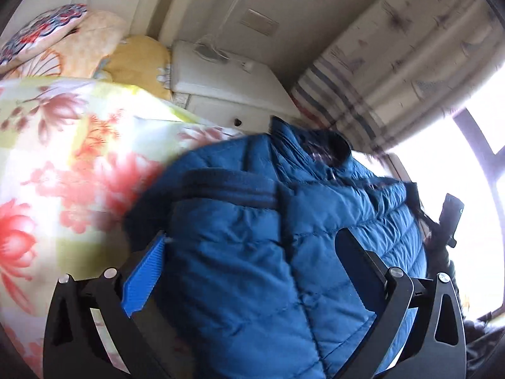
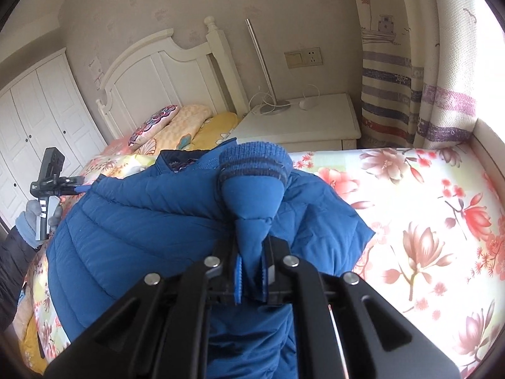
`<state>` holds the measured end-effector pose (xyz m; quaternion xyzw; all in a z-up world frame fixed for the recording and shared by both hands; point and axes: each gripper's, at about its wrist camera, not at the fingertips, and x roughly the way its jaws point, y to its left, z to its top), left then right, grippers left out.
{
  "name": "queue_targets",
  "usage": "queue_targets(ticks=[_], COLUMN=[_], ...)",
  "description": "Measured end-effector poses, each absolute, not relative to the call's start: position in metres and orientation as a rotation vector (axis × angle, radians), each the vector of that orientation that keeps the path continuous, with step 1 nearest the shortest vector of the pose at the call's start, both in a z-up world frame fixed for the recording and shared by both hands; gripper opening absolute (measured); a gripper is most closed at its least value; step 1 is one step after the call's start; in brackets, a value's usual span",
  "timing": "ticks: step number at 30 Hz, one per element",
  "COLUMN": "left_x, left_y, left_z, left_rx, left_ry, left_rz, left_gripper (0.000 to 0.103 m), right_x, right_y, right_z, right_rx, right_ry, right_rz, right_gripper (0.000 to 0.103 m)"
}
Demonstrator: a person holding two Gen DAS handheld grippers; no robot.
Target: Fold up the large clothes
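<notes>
Floral bedsheet (image 2: 426,208), quilted blue puffer jacket (image 2: 151,221), right hand-held gripper (image 2: 252,271) clamping sleeve (image 2: 252,189), left hand-held gripper (image 1: 252,252) released.

A blue quilted jacket (image 2: 151,218) with dark-striped cuff (image 2: 254,161) lies on a pale sheet (image 2: 426,221) of pink-red flowers.

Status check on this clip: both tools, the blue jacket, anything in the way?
Left tool open over the jacket, gripping nothing. Right tool shut on the sleeve, near its cuff. Jacket on the floral bedspread. Nothing in the way.
</notes>
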<state>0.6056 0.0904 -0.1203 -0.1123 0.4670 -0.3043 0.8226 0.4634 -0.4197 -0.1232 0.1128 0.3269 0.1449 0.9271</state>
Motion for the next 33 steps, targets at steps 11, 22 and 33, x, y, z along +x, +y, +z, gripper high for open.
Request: queue_targets(ticks=[11,22,33], left_x=[0.566,0.637,0.69], left_y=[0.071,0.038,0.061], left_z=[-0.092,0.009,-0.135], left_rx=[-0.044,-0.041,-0.177], left_ry=[0.804,0.719,0.887], left_rz=[-0.439,-0.309,-0.177], left_gripper=[0.012,0.013,0.048], right_x=[0.462,0.484,0.582], right_y=[-0.425,-0.434,-0.444], right_z=[-0.124,0.005,-0.15], right_rx=[0.24,0.246,0.288], right_ry=[0.668,0.437,0.838], right_rz=[0.299,0.215,0.083], right_gripper=[0.009,0.006,0.051])
